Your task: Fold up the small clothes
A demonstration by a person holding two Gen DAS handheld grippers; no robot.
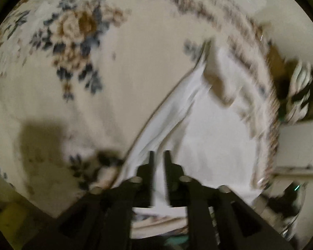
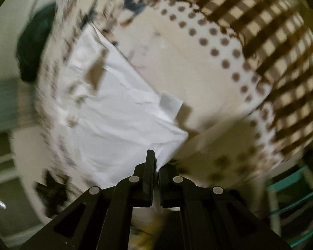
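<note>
A small white garment [image 1: 208, 133] lies on a cream cloth with blue and brown flowers [image 1: 77, 31]. My left gripper [image 1: 159, 156] is shut on one edge of it, with white fabric running between the fingers. In the right wrist view the same white garment [image 2: 114, 112] spreads to the left, with a small label [image 2: 170, 103] near its edge. My right gripper [image 2: 155, 162] is shut on a corner of it. Both views are blurred by motion.
A brown checked cloth [image 2: 271, 41] and a cream cloth with brown dots [image 2: 219, 50] lie at the right. A dark green item [image 2: 34, 41] sits at the far left edge. A striped bundle [image 1: 300, 87] lies beyond the cloth's right edge.
</note>
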